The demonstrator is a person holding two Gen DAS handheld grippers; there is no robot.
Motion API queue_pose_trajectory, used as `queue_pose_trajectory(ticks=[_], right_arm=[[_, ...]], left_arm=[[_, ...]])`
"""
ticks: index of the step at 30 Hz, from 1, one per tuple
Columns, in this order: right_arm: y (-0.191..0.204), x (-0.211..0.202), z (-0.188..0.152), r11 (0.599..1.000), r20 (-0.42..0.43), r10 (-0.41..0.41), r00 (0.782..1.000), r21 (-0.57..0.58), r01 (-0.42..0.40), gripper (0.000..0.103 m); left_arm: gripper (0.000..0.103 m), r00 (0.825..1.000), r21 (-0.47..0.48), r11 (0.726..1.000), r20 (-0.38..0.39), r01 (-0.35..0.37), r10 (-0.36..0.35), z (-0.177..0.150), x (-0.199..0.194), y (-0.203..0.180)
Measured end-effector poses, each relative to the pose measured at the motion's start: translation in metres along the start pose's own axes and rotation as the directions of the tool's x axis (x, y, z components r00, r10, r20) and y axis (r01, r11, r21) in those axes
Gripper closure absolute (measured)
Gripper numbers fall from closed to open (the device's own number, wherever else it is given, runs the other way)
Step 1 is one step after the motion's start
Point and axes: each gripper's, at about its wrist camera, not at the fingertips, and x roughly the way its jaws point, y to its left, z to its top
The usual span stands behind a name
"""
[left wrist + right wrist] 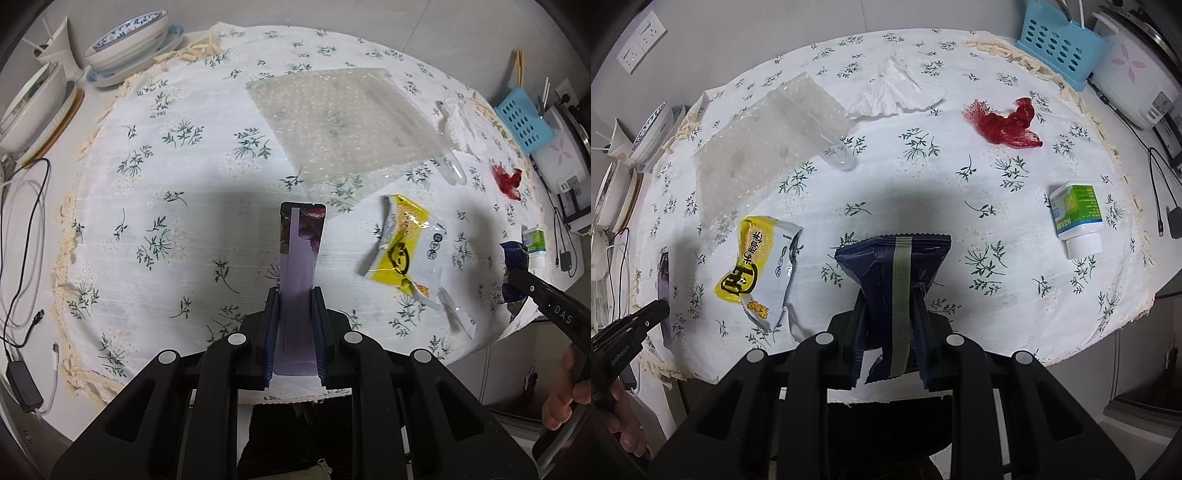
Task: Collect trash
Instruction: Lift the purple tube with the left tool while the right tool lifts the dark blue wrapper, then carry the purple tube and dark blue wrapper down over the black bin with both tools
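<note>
The left gripper [295,314] is clamped on a purple wrapper [301,258], which stands up between its pads above the cloth [184,184], clear of everything on it. The right gripper [892,314] is clamped on a dark blue wrapper [897,266] with a grey strip down its middle; that too hangs above the cloth. Between the two lies a yellow-and-white snack bag [761,266], printed with bold black characters I cannot read, flat on the cloth near the front edge. Beyond it a sheet of bubble wrap [340,125] covers much of the middle, and a small clear tube [838,155] lies at its corner. A crumpled tissue [894,96] sits near the far edge, a scrap of red netting [1004,125] to its right, and a white bottle [1075,218] with a green and blue label lies on its side toward the right edge; its print is too small to read. Open cloth lies in front of the right gripper, between bag and bottle. The cloth's fringed edge stops short of the tabletop [66,155] on the left, where bowls [129,40] and cables [26,192] crowd the strip. At the far right corner stand a blue basket [1060,44] and a white cooker [1130,81]. The right gripper's arm reads "DAS".
</note>
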Motion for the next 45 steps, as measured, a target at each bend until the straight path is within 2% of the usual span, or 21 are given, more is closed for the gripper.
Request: queue_pose_trajectory(ticks=[14, 21, 31, 45], right_arm=[[-0.006, -0.032, -0.014, 0.998, 0.037, -0.003, 0.999, -0.059, 0.005, 0.081], [-0.014, -0.056, -0.022, 0.999, 0.09, 0.014, 0.996, -0.054, -0.01, 0.081], [-0.024, -0.077, -0.047, 0.997, 0.123, 0.039, 0.992, -0.071, -0.03, 0.081], [-0.042, -0.084, -0.089, 0.995, 0.127, 0.063, 0.99, -0.083, -0.053, 0.081]], left_arm=[[0.087, 0.999, 0.047, 0.999, 0.029, 0.027, -0.028, -0.016, -0.024, -0.032], [0.087, 0.997, 0.043, 0.998, 0.059, 0.045, -0.047, -0.028, -0.04, -0.045], [0.087, 0.994, 0.051, 0.997, 0.087, 0.063, -0.067, -0.054, -0.057, -0.065], [0.087, 0.99, 0.045, 0.996, 0.108, 0.08, -0.085, -0.1, -0.071, -0.085]])
